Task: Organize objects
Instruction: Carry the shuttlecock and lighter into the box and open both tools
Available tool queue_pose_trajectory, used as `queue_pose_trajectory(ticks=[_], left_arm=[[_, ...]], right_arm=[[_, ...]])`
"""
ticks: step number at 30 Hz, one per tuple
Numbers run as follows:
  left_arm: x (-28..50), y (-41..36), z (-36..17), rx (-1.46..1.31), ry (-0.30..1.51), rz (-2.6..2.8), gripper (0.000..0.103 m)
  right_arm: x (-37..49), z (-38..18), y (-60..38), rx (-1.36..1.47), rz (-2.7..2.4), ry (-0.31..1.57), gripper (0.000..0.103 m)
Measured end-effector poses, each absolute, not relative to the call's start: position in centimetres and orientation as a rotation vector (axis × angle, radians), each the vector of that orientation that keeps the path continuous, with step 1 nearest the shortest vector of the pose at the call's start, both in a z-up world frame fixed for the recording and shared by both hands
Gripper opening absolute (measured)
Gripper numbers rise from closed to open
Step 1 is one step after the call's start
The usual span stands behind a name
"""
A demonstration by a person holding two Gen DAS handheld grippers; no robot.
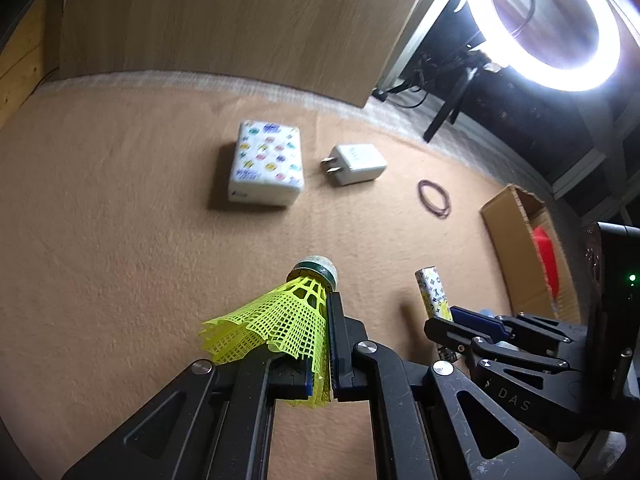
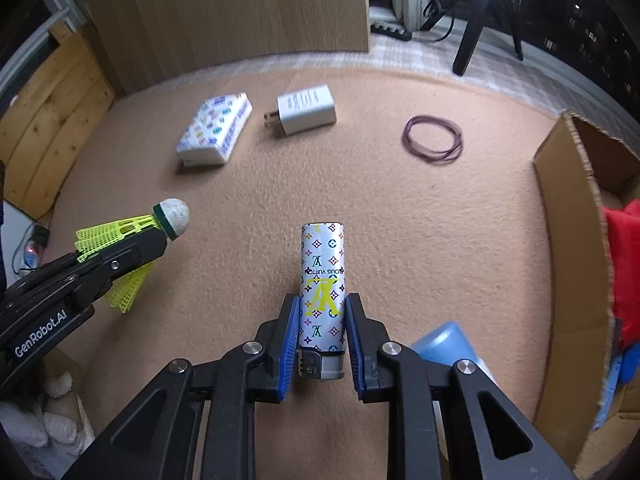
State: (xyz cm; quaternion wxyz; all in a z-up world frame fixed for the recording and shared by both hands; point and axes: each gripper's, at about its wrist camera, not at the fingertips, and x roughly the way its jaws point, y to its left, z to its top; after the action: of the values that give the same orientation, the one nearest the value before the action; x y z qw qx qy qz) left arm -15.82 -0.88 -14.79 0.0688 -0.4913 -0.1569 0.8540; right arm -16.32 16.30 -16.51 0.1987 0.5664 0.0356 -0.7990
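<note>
My left gripper (image 1: 318, 344) is shut on a yellow plastic shuttlecock (image 1: 288, 316), gripping its mesh skirt, with the cork tip pointing away. In the right wrist view the same shuttlecock (image 2: 132, 236) juts from that gripper at the left. My right gripper (image 2: 322, 304) is shut on a silver patterned lighter (image 2: 322, 268), with a blue pad pressing on each side and the metal head towards the camera. The lighter (image 1: 432, 292) also shows at the right of the left wrist view. Both are above a tan mat (image 2: 400, 220).
Farther back on the mat lie a patterned tissue pack (image 2: 216, 128), a white charger plug (image 2: 306, 110) and a loop of purple rubber bands (image 2: 434, 138). An open cardboard box (image 2: 568, 240) with something red (image 2: 624, 264) stands at the right. A wooden panel (image 2: 240, 12) rises behind.
</note>
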Motion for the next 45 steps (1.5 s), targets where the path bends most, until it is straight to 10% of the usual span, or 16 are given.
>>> queue_pose_trajectory(ticks=[45], left_arm=[[-16.1,30.8,-7.2,-1.245,-0.194,2.318,0.005]], right_arm=[[-13.2,-10.2,43.3,1.537,-2.507,-0.185,0.021]])
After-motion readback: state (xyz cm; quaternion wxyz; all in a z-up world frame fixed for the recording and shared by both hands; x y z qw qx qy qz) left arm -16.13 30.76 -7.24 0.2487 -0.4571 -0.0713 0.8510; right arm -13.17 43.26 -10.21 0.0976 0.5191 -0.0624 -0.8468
